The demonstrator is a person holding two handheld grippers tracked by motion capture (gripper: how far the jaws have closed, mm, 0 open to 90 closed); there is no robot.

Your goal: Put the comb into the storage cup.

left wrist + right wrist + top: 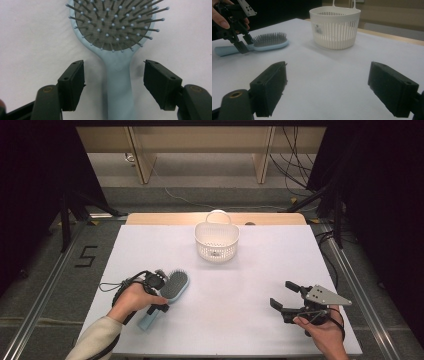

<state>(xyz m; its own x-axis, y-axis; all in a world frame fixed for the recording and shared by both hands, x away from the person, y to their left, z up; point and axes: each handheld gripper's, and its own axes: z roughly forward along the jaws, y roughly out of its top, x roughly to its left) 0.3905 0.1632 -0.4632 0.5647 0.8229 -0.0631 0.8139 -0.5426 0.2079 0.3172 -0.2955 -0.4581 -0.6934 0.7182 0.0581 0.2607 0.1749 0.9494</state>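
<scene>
white tabletop (225, 285) under bright light, dark curtains at both sides, a bare floor with cables beyond; on it i have a pale blue hairbrush (170, 292) lying bristles up near my left edge, and a white slatted basket (216, 241) standing upright at the far middle, well apart from the brush; i judge the step in hand to be the pickup of the brush; my left gripper (113, 82) straddles the handle just below the head, jaws apart, a gap on each side, pads not yet pressing; the next move calls for closing squarely on the narrow handle, then a level lift, probably toward the basket, though that is my guess; my right gripper (327, 90) hovers over bare table with jaws wide apart and nothing between them; the handle's end is cut off in the left gripper view; in the high view my hand covers part of the handle; i cannot see the basket's inside floor.
</scene>
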